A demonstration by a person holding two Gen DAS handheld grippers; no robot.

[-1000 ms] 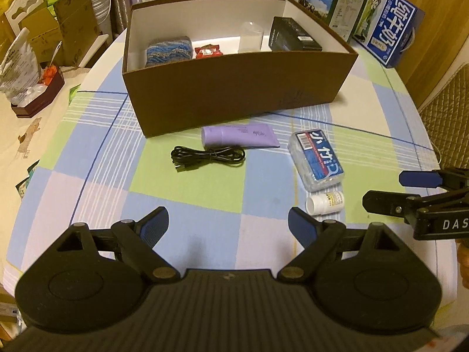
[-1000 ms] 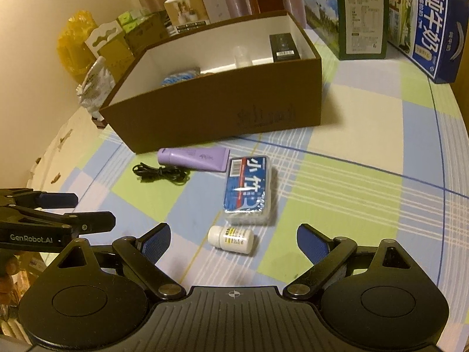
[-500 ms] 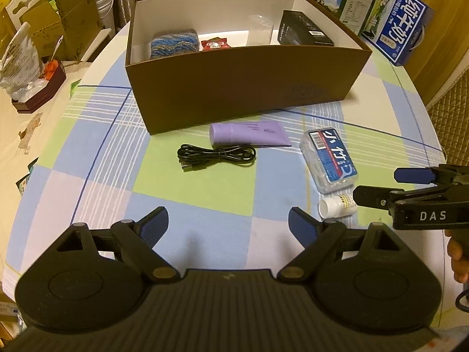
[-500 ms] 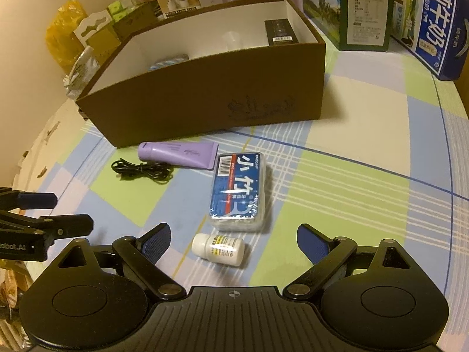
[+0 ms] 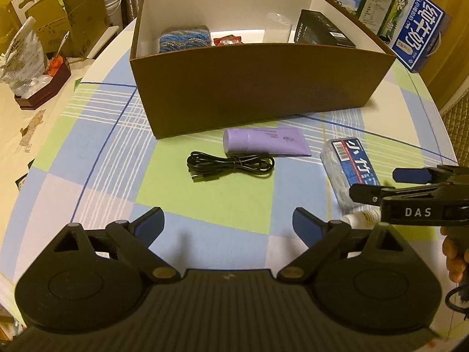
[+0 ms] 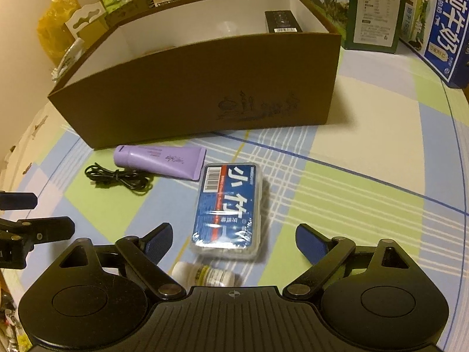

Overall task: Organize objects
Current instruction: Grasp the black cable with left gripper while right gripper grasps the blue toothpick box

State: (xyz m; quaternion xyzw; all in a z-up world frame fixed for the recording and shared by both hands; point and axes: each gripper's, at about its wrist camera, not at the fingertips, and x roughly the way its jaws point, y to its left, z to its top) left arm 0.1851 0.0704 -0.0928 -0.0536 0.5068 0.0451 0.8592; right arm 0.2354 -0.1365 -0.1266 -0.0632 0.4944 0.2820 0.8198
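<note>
Your right tool (image 6: pixel 233 242), pads apart, sits nearest the packet (image 6: pixel 227 208), which lies just ahead, long axis pointing near-to-far toward the box (image 6: pixel 205 88).

- Surface (image 5: pixel 111 158): round, under a blue, green and white checked cloth.
- Open brown cardboard box (image 5: pixel 258 94).
- Lilac plastic tube (image 5: pixel 263 145), beside the box.
- Coiled black cable (image 5: pixel 231 165).
- Clear case with blue label (image 6: pixel 227 208).
- Small white bottle (image 6: pixel 202 274).
- Blue-and-white milk carton (image 5: pixel 416 38).

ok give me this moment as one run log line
left gripper open, empty | right gripper open over clear blue-label case | tube, cable, small bottle outside brown box
</note>
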